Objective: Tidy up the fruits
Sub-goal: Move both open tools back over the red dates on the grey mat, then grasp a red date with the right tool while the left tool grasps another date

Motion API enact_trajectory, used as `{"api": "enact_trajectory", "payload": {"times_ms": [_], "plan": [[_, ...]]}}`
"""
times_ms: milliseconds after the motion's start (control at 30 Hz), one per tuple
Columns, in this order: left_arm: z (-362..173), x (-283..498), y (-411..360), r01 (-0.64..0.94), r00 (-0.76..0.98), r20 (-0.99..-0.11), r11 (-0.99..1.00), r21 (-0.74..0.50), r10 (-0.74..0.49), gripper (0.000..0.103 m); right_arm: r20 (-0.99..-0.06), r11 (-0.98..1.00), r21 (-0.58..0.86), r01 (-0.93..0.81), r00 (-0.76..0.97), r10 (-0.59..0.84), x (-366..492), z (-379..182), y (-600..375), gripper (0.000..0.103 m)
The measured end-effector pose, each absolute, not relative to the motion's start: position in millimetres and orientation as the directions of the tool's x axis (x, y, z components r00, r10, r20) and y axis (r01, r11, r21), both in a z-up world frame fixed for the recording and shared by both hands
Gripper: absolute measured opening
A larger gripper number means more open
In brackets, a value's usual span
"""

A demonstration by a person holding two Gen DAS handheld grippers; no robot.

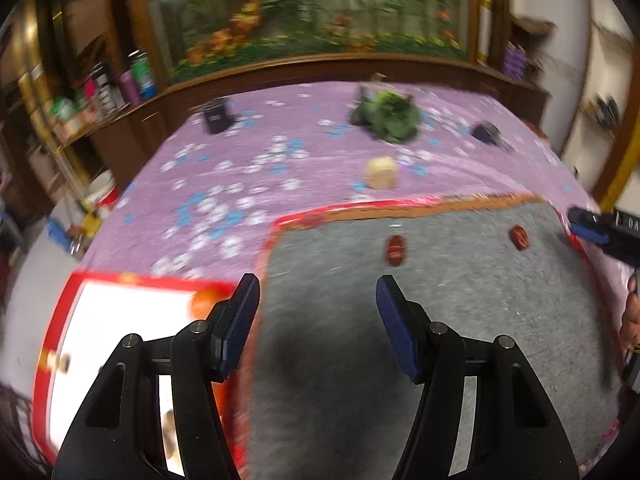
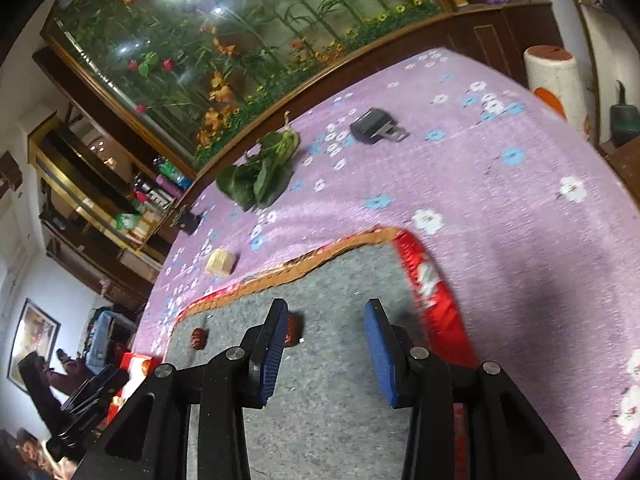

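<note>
Ahead of the empty, half-open left tongs (image 1: 318, 296) two dates (image 1: 396, 250) are seen: small, light, firm, best pinched across the middle. Nothing is held by the narrower right tongs (image 2: 326, 320).

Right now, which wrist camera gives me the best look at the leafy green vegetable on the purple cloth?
The right wrist view: the leafy green vegetable is sharper there, with separate leaves and a pale stem end showing. In the left wrist view the same vegetable is only a motion-blurred dark green clump at the far side of the cloth.
</note>
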State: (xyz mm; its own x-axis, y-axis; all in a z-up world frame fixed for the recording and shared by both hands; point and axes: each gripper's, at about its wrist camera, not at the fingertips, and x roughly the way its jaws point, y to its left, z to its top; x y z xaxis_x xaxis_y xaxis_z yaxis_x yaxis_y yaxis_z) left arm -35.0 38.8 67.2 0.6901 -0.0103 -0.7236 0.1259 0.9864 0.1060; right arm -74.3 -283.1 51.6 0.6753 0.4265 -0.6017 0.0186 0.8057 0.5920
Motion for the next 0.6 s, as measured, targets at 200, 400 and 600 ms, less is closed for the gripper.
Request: {"api": "enact_trajectory", "payload": {"times_ms": [200,400,600], "plan": [[51.5,-6.6,6.5,0.223,0.661,-0.750,0.959,0.174,-0.018,0.061,-0.676,0.873,0.487,-0.039,0.616,0.405,-59.4,55.3,-239.1,0.039],[42.6,7.4,19.4,0.224,0.634,-0.773,0.959,0.175,-0.007,0.061,-0.792,0.948,0.314,-0.062,0.533,0.297,-27.1,38.6,-183.5,0.035],[34.3,19.1,7.6,0.254,0.607,-0.794,0.952,0.168,-0.022,0.061,-0.793,0.981,0.176,-0.086,0.578,0.193,-32.6,32.8,-173.0,0.019]]}}
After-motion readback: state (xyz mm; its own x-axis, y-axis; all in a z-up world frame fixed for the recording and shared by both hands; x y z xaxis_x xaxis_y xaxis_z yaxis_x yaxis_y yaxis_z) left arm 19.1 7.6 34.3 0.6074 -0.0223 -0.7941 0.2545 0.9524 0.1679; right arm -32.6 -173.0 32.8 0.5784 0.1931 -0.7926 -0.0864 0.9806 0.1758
